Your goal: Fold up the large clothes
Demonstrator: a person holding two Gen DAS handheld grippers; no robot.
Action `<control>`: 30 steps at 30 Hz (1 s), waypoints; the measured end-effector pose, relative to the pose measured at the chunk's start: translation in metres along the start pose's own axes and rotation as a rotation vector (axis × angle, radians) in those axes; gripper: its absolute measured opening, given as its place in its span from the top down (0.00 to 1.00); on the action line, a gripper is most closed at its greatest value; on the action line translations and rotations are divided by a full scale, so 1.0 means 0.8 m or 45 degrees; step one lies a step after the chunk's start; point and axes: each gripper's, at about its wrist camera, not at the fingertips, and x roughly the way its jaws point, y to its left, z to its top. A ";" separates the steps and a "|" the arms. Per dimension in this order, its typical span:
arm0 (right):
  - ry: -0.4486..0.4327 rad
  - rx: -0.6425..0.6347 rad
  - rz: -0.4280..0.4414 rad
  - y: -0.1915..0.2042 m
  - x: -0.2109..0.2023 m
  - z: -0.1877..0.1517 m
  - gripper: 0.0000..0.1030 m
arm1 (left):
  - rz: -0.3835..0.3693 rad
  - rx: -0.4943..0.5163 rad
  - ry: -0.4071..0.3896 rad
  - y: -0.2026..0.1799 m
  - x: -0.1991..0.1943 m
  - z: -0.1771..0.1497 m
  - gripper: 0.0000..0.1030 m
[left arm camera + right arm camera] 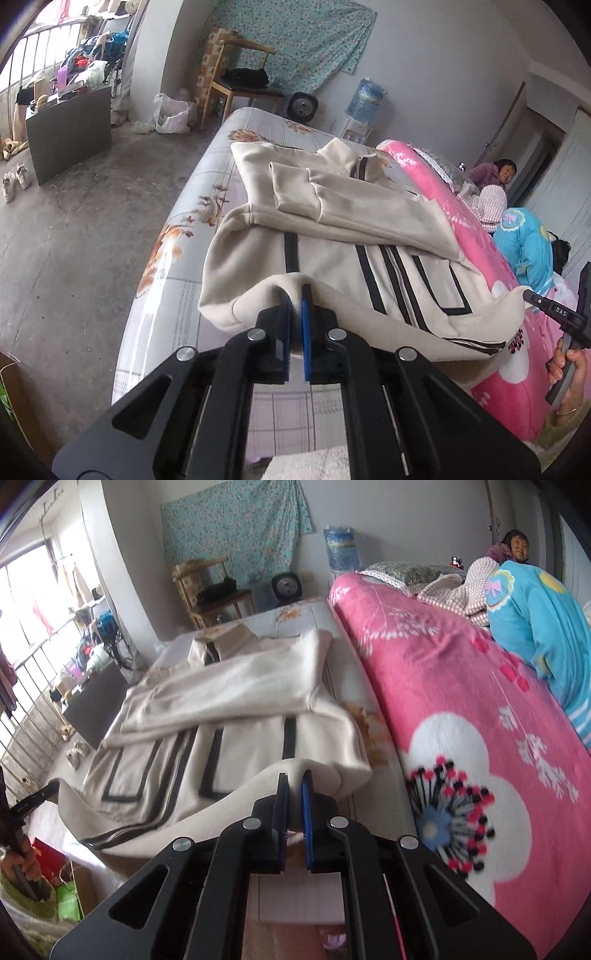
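A cream jacket (332,229) with black stripes and a zip lies on the bed, sleeves folded across its chest; it also shows in the right wrist view (236,686). My left gripper (295,295) is shut on the jacket's near left hem corner, lifted off the bed. My right gripper (294,781) is shut on the near right hem corner, also lifted. The hem hangs between the two grippers. The right gripper's tip (543,301) shows at the right edge of the left wrist view, the left gripper's tip (33,797) at the left edge of the right wrist view.
The bed sheet (177,236) is floral grey. A pink blanket (461,701) and blue quilt (535,620) lie along the right. A person (513,546) sits at the far right. A chair (240,85), fan (301,107), water dispenser (364,99) and dark cabinet (70,129) stand beyond the bed.
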 end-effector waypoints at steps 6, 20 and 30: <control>0.008 0.052 0.027 0.000 0.053 0.033 0.93 | 0.027 -0.047 0.036 0.014 0.043 0.030 0.96; 0.116 0.168 0.001 -0.017 0.133 0.038 0.76 | -0.019 -0.235 0.158 0.057 0.104 0.026 0.90; 0.095 0.168 -0.053 -0.028 0.102 0.018 0.37 | -0.020 -0.267 0.115 0.068 0.071 0.028 0.48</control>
